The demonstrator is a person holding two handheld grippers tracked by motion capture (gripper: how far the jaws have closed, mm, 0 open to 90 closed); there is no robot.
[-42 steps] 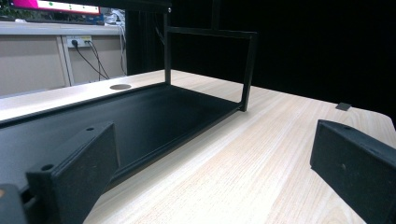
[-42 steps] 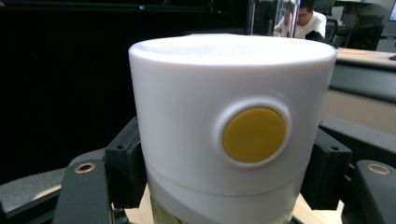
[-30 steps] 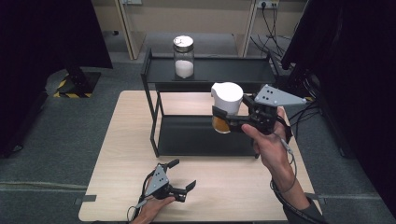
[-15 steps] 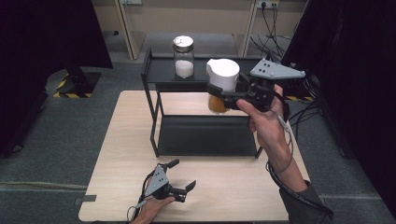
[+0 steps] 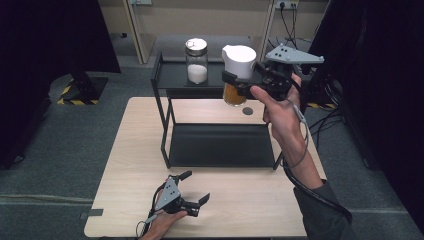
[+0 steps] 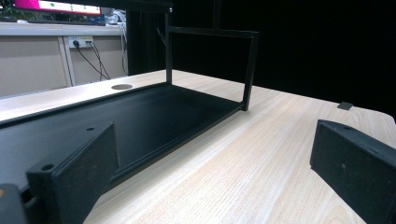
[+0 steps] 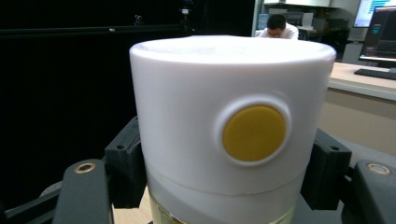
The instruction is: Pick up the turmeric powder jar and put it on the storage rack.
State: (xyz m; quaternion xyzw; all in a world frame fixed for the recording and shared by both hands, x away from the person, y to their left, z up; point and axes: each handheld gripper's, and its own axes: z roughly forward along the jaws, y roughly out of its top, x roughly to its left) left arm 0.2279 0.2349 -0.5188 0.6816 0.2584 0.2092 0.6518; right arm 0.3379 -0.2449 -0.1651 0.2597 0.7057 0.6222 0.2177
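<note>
In the high view, the right gripper (image 5: 239,82) has carried the jar (image 5: 237,75) up and toward the rack's top shelf (image 5: 170,75), near the glass jar (image 5: 196,60); I judge placing comes next. The left gripper (image 5: 192,187) rests spread on the table (image 5: 130,150).

The left gripper view shows its jaws apart, holding nothing.

The right gripper view shows jaws pinching the jar's white lid (image 7: 229,130).
</note>
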